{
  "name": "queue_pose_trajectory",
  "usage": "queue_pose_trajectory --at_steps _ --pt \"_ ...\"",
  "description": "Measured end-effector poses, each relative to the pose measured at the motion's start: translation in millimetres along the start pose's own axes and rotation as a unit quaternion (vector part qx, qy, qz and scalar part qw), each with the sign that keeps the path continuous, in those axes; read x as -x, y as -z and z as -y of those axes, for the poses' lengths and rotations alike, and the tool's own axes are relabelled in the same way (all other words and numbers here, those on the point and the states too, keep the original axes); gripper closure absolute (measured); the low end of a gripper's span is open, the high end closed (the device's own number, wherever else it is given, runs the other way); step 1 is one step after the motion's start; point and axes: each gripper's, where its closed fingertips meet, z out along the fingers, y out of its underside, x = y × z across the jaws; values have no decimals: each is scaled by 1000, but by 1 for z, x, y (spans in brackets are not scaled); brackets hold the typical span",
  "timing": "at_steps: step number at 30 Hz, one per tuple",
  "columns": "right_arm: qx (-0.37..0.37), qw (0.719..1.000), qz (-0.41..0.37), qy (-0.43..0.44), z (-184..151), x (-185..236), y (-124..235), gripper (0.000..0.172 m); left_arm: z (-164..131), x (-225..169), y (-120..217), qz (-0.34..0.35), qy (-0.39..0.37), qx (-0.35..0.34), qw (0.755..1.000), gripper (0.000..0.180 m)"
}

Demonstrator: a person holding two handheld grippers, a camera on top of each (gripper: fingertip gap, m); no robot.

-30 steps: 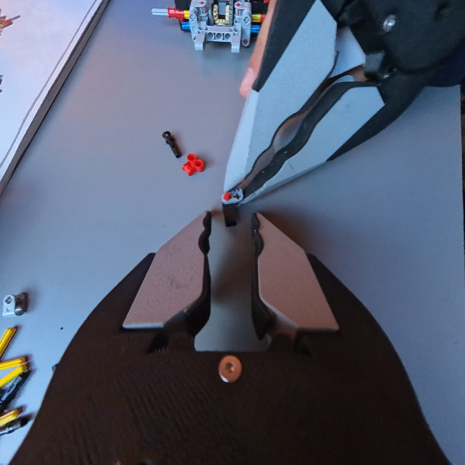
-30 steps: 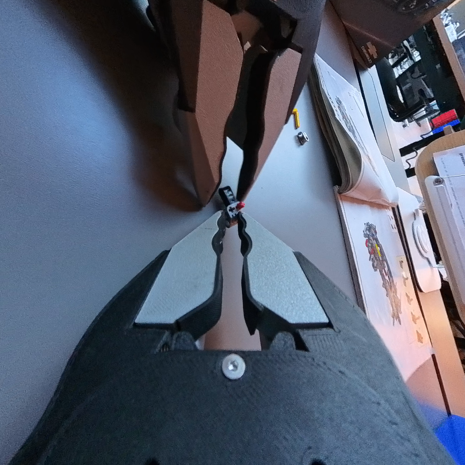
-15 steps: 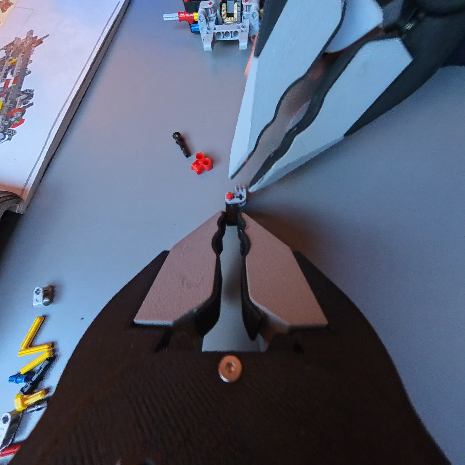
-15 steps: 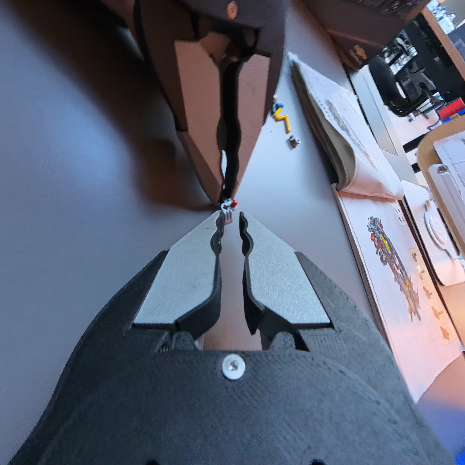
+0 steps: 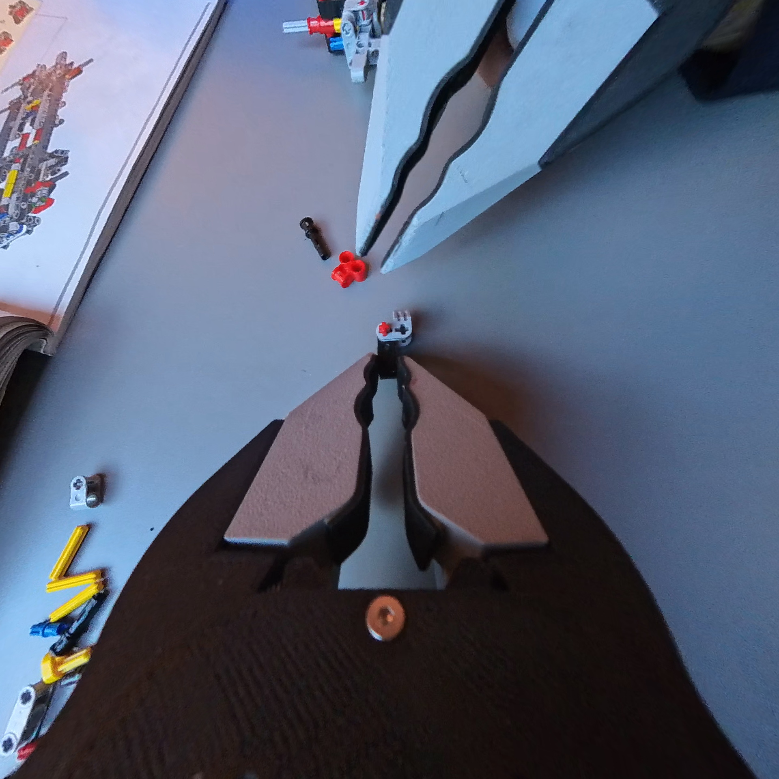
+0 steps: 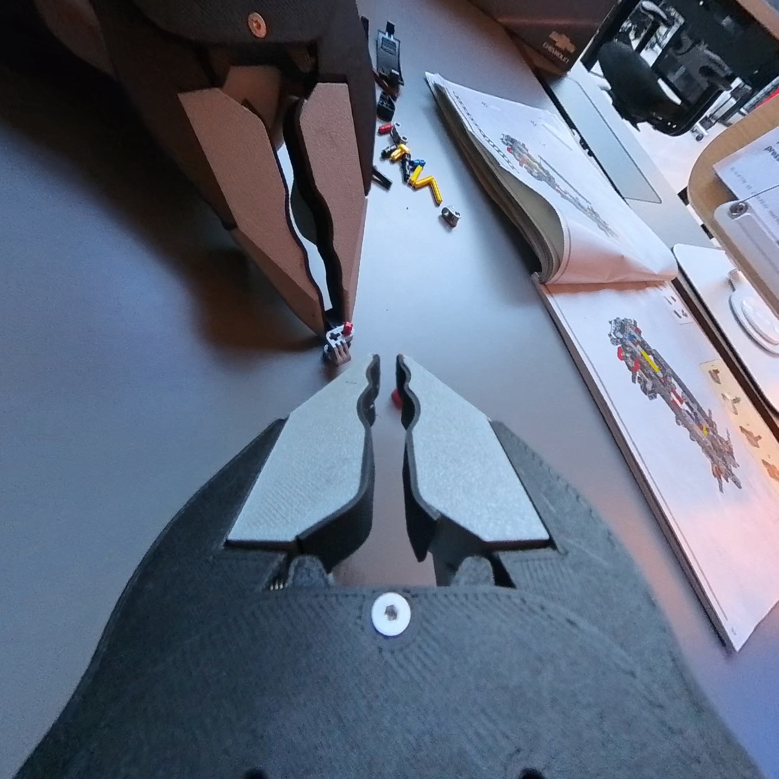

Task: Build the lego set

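Observation:
My left gripper (image 5: 388, 366) is shut on the black end of a small assembly (image 5: 395, 331) made of a grey connector and a red axle, just above the grey table (image 5: 590, 337). The right wrist view shows the same grasp: the brown fingertips (image 6: 320, 312) pinch the assembly (image 6: 337, 343). My right gripper (image 6: 387, 362) is slightly open with nothing between its pads. In the left wrist view its tips (image 5: 373, 263) hover beside a red connector (image 5: 349, 269) lying on the table. That red connector (image 6: 396, 395) shows through the gap between my right fingers.
A black pin (image 5: 314, 238) lies next to the red connector. An open instruction booklet (image 5: 63, 126) lies at the left. A partly built model (image 5: 358, 38) stands at the far edge. Loose yellow axles (image 5: 71, 581) and a grey connector (image 5: 86, 491) lie near left.
My left gripper closed on the black end of the assembly. My right gripper let go of the grey connector and drew back toward the red connector.

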Motion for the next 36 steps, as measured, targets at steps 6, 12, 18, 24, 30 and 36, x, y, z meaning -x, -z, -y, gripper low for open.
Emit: queue_pose_trajectory --at_steps 6,12,18,24,30,36 --pt "-6 1000 8 -1 2 3 2 169 -2 1 1 -6 12 0 1000 174" --pt "9 1000 0 21 -3 5 3 170 -5 2 6 3 22 9 1000 162" --pt "-5 1000 -22 0 0 -5 11 172 10 24 45 36 36 -30 998 156" --pt "-3 998 -61 -20 -3 -20 22 172 -38 92 123 128 105 38 986 157" --pt "1 996 -83 -12 -4 -26 25 172 -96 113 147 184 134 124 966 165" --pt "11 995 -100 -19 -8 -33 27 172 -108 109 163 192 168 115 960 167"
